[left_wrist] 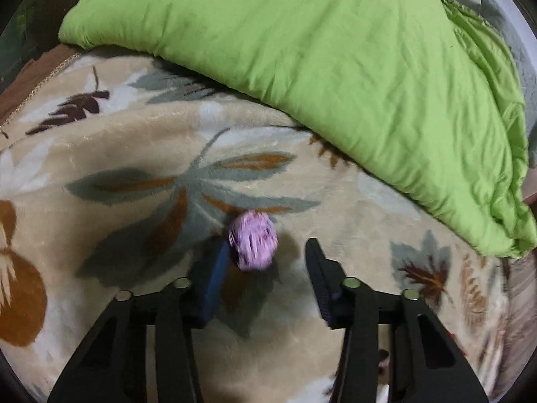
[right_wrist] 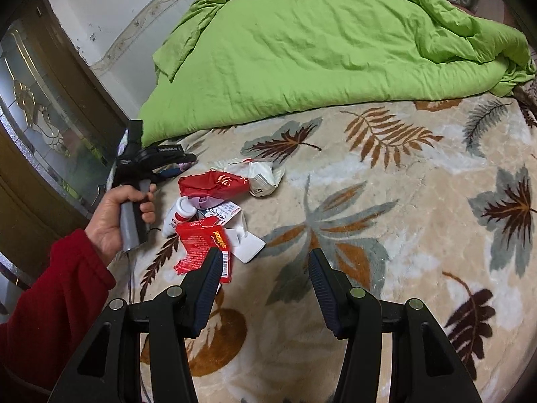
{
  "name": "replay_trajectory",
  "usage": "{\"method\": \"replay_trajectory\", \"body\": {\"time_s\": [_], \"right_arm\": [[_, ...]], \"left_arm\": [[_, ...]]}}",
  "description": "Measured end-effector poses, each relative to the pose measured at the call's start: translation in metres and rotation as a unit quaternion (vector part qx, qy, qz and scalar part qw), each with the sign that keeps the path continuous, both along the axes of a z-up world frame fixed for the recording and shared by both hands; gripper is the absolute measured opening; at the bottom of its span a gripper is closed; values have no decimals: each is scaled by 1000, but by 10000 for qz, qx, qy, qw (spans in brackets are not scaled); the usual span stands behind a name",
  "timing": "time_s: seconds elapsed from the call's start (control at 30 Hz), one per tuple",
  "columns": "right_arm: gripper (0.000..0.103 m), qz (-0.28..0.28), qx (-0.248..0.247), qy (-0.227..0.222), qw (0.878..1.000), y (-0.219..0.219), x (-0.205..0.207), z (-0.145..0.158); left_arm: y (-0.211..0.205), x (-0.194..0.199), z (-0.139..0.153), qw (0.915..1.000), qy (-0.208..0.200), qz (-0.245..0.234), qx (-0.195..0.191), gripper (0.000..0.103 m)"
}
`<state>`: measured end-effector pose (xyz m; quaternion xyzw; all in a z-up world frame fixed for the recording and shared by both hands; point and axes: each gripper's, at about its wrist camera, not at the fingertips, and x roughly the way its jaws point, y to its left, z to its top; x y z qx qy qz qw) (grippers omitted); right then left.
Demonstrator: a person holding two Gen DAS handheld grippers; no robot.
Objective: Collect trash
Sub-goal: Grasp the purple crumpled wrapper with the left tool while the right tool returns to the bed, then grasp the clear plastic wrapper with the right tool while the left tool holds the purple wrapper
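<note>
On the bed: a beige leaf-patterned blanket [left_wrist: 141,134] carries everything, with a green duvet [left_wrist: 335,67] bunched behind it.
Paper ball position: the crumpled pink paper ball [left_wrist: 253,240] lies on the blanket between the fingers of the left hand-held gripper [left_wrist: 268,252], hard against the blue pad [left_wrist: 214,278] of the left-side finger; a clear gap separates it from the other finger.
Left hand-held gripper: parted and not pinching; the ball touches one pad only, so nothing is grasped.
Paper ball look: small, roundish, wrinkled, pale pink-lilac with darker creases, slightly blurred.
Trash pile position: a red carton [right_wrist: 204,245], a red wrapper [right_wrist: 214,184], a white bottle [right_wrist: 179,216], a white box [right_wrist: 250,243] and a white crumpled wrapper [right_wrist: 265,173] lie clustered ahead and to the left of the right hand-held gripper [right_wrist: 265,265].
Right hand-held gripper: spread wide and empty; its left-side finger overlaps the red carton's edge in view, contact unclear.
Person: a hand [right_wrist: 115,216] in a red sleeve [right_wrist: 53,302] grips the left tool's handle beside the pile.
</note>
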<state>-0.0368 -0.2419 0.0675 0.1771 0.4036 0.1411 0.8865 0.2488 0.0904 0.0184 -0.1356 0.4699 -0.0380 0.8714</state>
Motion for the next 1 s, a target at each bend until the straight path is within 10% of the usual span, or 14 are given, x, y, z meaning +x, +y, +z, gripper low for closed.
{"method": "replay_trajectory", "body": {"time_s": [0.07,0.7,0.8,1.0], "right_arm": [[57,71,33,-30,10000,3,3,0],[57,-244,880,435,9949,23,126,-42],[36,-281,1228,729,9894,26,141,-63],[25,-400,1198,473,9909,21,117,-52]], "left_arm": [[-3,-4,0,9998,-109,-65,173,24],[-29,-184,56,9868,-1039,-1229,-155,24],[-32,-194,57,9854,-1119,-1272,-153,24],[-40,-212,60,9827,-1238,-1377,31,24]]}}
